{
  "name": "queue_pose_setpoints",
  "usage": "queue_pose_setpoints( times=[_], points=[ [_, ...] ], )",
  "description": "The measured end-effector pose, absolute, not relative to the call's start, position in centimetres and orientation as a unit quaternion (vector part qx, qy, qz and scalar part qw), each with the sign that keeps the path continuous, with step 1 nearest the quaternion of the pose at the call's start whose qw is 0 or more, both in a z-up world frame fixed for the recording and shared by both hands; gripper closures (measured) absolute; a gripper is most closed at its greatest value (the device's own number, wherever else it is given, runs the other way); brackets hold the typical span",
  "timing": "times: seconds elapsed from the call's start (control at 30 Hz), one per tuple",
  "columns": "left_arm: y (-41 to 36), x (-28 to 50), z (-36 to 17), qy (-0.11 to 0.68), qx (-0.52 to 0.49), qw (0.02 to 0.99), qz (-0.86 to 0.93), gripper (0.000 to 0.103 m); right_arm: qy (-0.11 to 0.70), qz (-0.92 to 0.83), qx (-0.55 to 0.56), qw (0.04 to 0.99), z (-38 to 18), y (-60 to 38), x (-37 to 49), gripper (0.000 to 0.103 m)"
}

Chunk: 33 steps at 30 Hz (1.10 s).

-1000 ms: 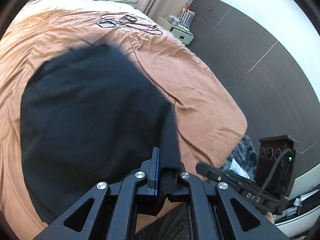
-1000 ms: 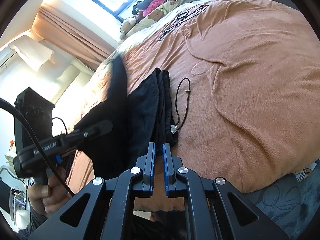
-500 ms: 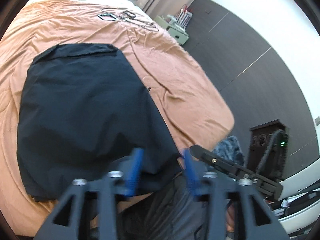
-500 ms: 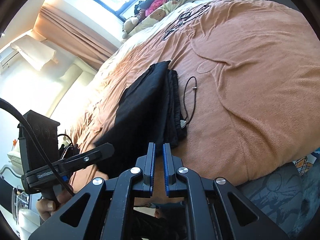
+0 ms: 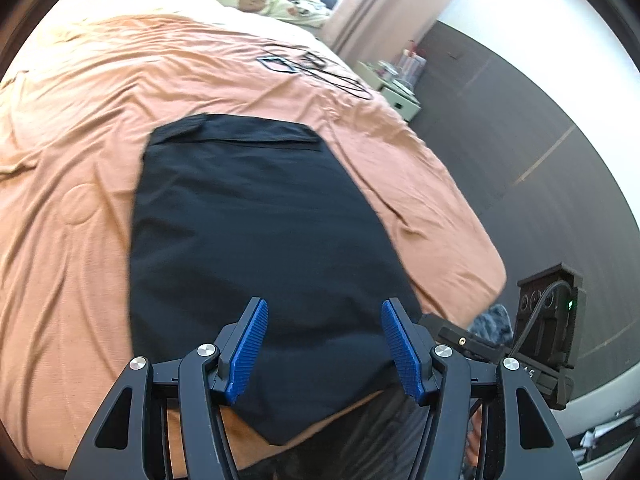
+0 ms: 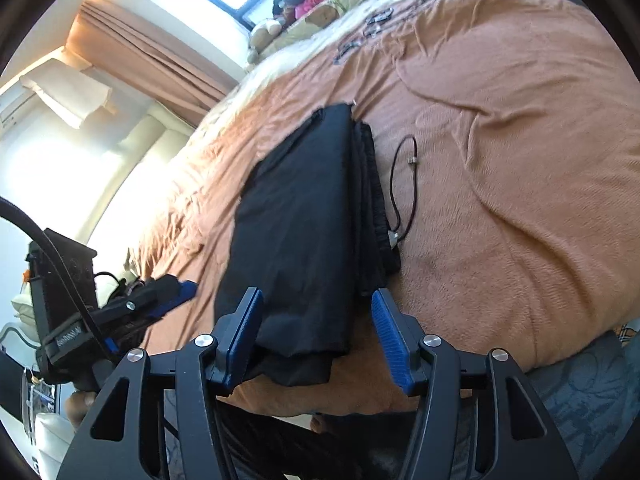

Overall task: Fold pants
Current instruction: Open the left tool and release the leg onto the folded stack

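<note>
Both hand-held grippers, left (image 5: 324,344) and right (image 6: 316,340), now hang w/ jaws spread apart over the near edge of the bed (image 5: 68,184), holding nothing; a sec ago the left was clamped on cloth & the right was pinched together. The one pair of black pants (image 5: 256,240) lies released in a flat folded stack on the orange blanket, near edge by the grippers, drawstring (image 6: 404,184) trailing beside it. The fold looks laid down; one more fold or smoothing prob. remains. Farther back: cables (image 5: 316,68), one nightstand (image 5: 396,96).
</note>
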State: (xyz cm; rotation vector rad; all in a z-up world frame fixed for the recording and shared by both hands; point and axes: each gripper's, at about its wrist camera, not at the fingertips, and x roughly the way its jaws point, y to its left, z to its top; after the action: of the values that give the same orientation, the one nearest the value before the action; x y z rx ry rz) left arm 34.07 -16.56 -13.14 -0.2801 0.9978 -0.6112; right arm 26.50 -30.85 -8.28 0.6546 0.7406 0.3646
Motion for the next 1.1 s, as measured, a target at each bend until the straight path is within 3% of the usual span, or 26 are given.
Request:
queue_pose_setpoints(
  times=[0.03, 0.1, 0.17, 0.23, 0.53, 0.97, 1.03, 1.1],
  points=[
    [-16.1, 34.2, -13.3, 0.471, -0.135, 0.825, -0.283, 0.041, 0.358, 0.175, 0.314, 0.862, -8.6, -30.6, 26.7, 0.056],
    [-15.0, 34.6, -13.8, 0.473, -0.141, 0.826, -0.272, 0.041, 0.369, 0.178, 0.315, 0.856, -9.2, -30.2, 27.2, 0.084],
    [-14.2, 34.9, -14.2, 0.475, -0.147, 0.827, -0.262, 0.041, 0.375, 0.176, 0.310, 0.856, -9.7, -29.8, 27.3, 0.098],
    [-13.4, 35.1, -14.6, 0.478, -0.154, 0.827, -0.253, 0.041, 0.376, 0.168, 0.306, 0.858, -10.0, -29.9, 27.3, 0.100],
    [-10.2, 34.5, -16.4, 0.486, -0.181, 0.825, -0.227, 0.041, 0.399, 0.118, 0.297, 0.859, -10.5, -29.4, 26.8, 0.100],
    [-8.5, 32.6, -13.0, 0.467, -0.174, 0.840, -0.215, 0.040, 0.351, 0.128, 0.282, 0.884, -4.2, -30.6, 22.7, 0.095],
    [-8.4, 32.8, -12.4, 0.463, -0.176, 0.843, -0.211, 0.040, 0.349, 0.141, 0.284, 0.882, -4.2, -30.9, 23.2, 0.092],
    [-8.2, 33.2, -12.2, 0.464, -0.182, 0.841, -0.210, 0.039, 0.353, 0.146, 0.280, 0.881, -4.0, -31.4, 23.9, 0.072]
  ],
)
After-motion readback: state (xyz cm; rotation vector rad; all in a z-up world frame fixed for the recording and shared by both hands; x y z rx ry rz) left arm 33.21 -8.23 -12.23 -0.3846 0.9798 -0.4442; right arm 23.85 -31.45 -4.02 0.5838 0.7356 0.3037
